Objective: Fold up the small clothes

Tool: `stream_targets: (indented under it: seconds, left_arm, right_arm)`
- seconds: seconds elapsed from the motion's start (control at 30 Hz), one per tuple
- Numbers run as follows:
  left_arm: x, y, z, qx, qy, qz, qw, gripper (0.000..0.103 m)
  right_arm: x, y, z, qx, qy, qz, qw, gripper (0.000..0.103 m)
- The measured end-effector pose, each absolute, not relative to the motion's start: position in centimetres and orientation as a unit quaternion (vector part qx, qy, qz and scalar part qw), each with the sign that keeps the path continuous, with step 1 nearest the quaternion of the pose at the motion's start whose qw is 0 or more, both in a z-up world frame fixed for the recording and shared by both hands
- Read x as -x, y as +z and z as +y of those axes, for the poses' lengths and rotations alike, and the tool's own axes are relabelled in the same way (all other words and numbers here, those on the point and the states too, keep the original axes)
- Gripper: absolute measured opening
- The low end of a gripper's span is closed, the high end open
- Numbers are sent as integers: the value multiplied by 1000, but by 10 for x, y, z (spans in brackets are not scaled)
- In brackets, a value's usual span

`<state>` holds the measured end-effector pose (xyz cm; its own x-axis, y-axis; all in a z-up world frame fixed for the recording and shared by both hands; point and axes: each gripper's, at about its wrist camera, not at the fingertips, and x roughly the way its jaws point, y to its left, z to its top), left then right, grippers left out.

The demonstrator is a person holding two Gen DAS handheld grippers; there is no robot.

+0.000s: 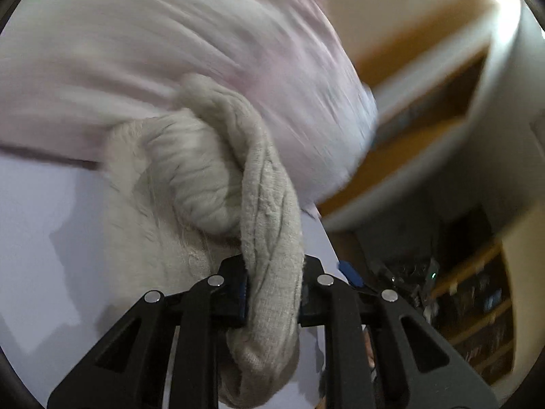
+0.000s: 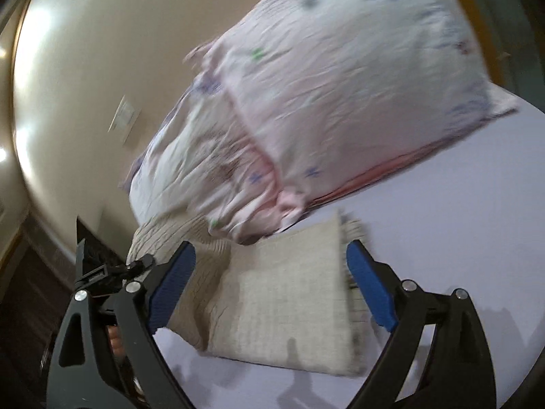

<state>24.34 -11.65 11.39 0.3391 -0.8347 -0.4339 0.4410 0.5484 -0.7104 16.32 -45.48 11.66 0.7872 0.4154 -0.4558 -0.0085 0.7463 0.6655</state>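
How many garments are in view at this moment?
2: a beige knit clamped in the left gripper, and a pink patterned garment lying behind it. Others may be hidden.

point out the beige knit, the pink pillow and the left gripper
beige knit [image 2: 286, 293], right wrist view, flat folded panel
pink pillow [image 2: 340, 95], right wrist view, middle of its face
left gripper [image 1: 272, 293], left wrist view, between fingertips clamping the knit
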Motion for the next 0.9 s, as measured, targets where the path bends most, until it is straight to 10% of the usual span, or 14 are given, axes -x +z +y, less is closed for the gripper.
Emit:
stream_targets:
  seconds: [0.23, 0.3, 0.37, 0.83, 0.9]
  left_arm:
    - [-245, 72, -258, 209, -498, 483, 689, 22]
    - [-236, 94, -225, 216, -504, 434, 715, 40]
    - [-226, 113, -173, 217, -465, 377, 771, 83]
    - [-236, 32, -136, 114, -294, 500, 807, 96]
    - [-233, 19, -132, 129, -303, 503, 799, 98]
  right_arm:
    - [-179, 91, -476, -362, 111, 362, 852, 93]
    - [-184, 87, -475, -355, 113, 382, 846, 100]
    - [-195, 76, -471, -361, 115, 411, 829, 100]
    - [-228, 11, -438, -361, 117, 510, 771, 101]
    - [-229, 5, -433, -376, 149, 509, 760, 70]
